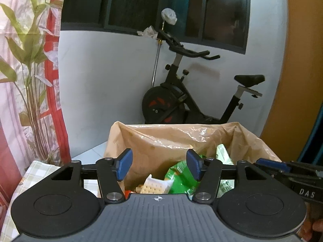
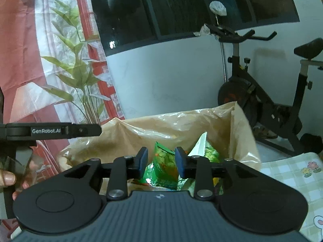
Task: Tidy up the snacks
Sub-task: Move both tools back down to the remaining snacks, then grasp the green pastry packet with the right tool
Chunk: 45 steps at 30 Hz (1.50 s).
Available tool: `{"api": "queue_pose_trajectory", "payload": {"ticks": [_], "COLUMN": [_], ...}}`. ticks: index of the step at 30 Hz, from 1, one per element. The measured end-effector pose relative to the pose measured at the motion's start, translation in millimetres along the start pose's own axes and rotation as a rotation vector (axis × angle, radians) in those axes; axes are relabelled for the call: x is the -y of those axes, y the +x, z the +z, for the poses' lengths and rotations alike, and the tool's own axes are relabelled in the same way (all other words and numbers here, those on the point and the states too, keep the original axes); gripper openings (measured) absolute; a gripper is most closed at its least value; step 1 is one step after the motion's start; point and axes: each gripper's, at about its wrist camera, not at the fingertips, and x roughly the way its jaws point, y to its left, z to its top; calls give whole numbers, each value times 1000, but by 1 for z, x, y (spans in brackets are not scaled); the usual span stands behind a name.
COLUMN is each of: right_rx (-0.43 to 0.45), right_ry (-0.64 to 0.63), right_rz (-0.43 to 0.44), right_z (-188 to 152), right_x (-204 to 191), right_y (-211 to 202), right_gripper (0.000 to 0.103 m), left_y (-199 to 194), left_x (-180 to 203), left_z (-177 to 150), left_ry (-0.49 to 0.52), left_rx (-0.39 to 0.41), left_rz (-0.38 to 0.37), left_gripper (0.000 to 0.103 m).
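Note:
A tan plastic bag (image 1: 157, 141) stands open on the table, also in the right wrist view (image 2: 181, 129). Inside lie a green snack packet (image 1: 179, 179), a cracker packet (image 1: 155, 186) and a white-green packet (image 1: 223, 154). My left gripper (image 1: 159, 165) is open and empty above the bag's mouth. My right gripper (image 2: 161, 162) is partly open and empty, hovering over a green snack packet (image 2: 163, 167) and a white-green packet (image 2: 203, 147) in the bag. The right gripper's body shows at the right edge of the left wrist view (image 1: 292, 173); the left gripper's body (image 2: 50, 131) shows at the left of the right wrist view.
A checked tablecloth (image 2: 286, 173) covers the table, also seen at the left (image 1: 40, 169). A black exercise bike (image 1: 193, 98) stands behind by the white wall. A leafy plant (image 1: 26, 60) and a red-patterned curtain (image 1: 54, 80) are at the left.

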Motion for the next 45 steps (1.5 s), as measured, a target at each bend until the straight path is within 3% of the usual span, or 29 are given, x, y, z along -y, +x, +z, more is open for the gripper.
{"api": "queue_pose_trajectory", "payload": {"ticks": [3,7,11,20,27,32,36,39,45], "right_rx": [33,100,157,197,50,-165,-298,-379,-440], "right_ry": [-32,-93,-135,-101,-108,-214,-360,-451,-530], "right_rz": [13,34,26,-66,-92,-53,17,80,162], "right_z": [-4,-15,-34,-88,-136,-161,-172,-175,-172], "right_x": [-3,-9,-12,-4,1,0,-8,-13,-11], "right_y": [-16,-44,-71,-104,-99,-70,-42,-23,1], "right_gripper": [33,44,44,44,44,44,44,51,59], "left_y": [-21,-53,-80,-84,-71,-62,-62,-62,-61], "left_x": [-5,-17,-28,-39,-32,-33,-37,-39,-43], "left_z": [-8,-24,-47,-103,-136,-146,-153,-158,-162], "left_ry": [-3,5,-4,-106,-137,-152,-168,-179,-203], "left_rx": [23,66,97,22,-67,-107,-122,-133,-149], "left_rz": [-12,2,27,72,62,58,62,70,80], "left_gripper": [67,67,67,67,66,66,66,66,66]}}
